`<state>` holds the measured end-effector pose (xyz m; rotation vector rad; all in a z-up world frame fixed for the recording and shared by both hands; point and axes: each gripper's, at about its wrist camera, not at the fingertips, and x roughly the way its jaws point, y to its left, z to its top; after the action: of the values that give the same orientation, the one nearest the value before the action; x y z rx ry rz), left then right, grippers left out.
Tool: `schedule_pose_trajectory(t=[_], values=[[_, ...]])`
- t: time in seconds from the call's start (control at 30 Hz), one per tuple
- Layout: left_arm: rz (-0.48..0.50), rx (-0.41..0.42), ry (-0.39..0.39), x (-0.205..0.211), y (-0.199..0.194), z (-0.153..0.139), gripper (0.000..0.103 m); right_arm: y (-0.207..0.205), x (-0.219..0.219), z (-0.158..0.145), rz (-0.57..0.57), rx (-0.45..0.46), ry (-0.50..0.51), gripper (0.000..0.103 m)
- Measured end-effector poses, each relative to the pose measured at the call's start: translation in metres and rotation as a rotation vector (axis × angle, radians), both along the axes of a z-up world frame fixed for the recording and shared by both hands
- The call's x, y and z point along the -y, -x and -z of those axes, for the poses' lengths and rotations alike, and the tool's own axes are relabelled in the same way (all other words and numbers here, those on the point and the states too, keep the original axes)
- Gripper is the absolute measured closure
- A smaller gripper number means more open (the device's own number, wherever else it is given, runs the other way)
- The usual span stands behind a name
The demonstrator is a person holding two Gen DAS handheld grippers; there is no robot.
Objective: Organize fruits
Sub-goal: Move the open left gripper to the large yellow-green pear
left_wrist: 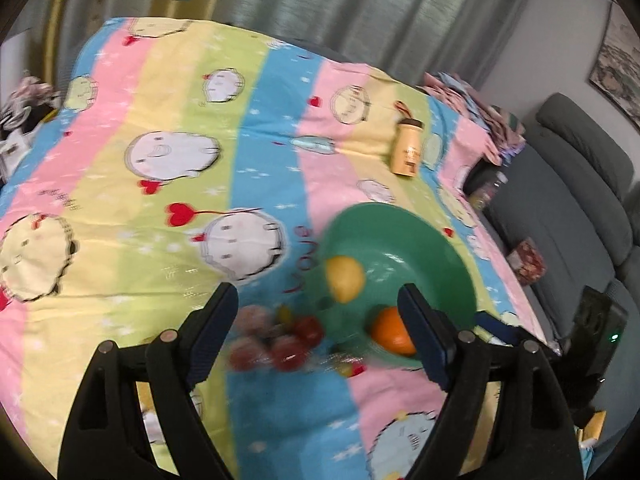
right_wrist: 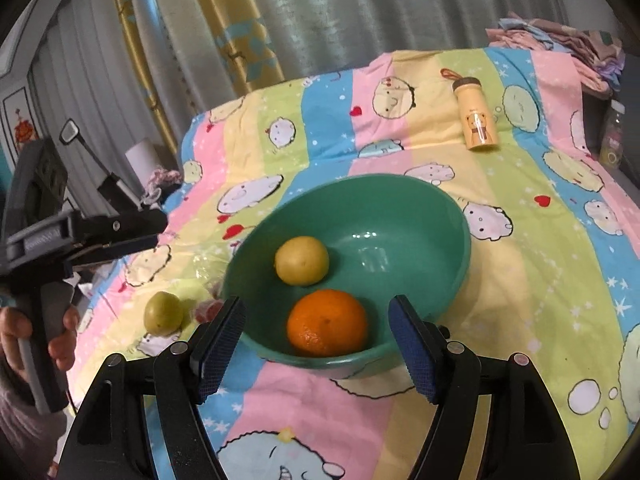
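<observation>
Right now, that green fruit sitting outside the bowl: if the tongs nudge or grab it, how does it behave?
The green fruit looks round and smooth, so a nudge would likely roll it, though the soft, wrinkled bedsheet should slow it. It seems firm enough for a pinch. The skin looks glossy, so off-centre pads may squirt it out; grip across its middle.

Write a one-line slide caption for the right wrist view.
Open right gripper before a green bowl holding a lemon and an orange.
</observation>
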<state>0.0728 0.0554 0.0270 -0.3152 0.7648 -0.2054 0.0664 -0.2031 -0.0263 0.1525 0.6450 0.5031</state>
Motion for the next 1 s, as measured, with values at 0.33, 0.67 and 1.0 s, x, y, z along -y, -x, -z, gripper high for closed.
schedule_pose_trajectory(t=[0.33,0.67,1.0], values=[[-0.148,-0.059,0.017,-0.058,0.045,0.022,0.021,0.021,-0.011,-0.005,-0.049,0.003,-0.004,0.029],[-0.193,-0.125,0.047,-0.081,0.073,0.046,0.021,0.042,-0.056,0.001,-0.195,-0.030,0.042,0.028],[-0.134,-0.146,0.047,-0.078,0.079,0.061,0.021,0.046,-0.111,0.027,-0.333,-0.113,0.085,0.028]])
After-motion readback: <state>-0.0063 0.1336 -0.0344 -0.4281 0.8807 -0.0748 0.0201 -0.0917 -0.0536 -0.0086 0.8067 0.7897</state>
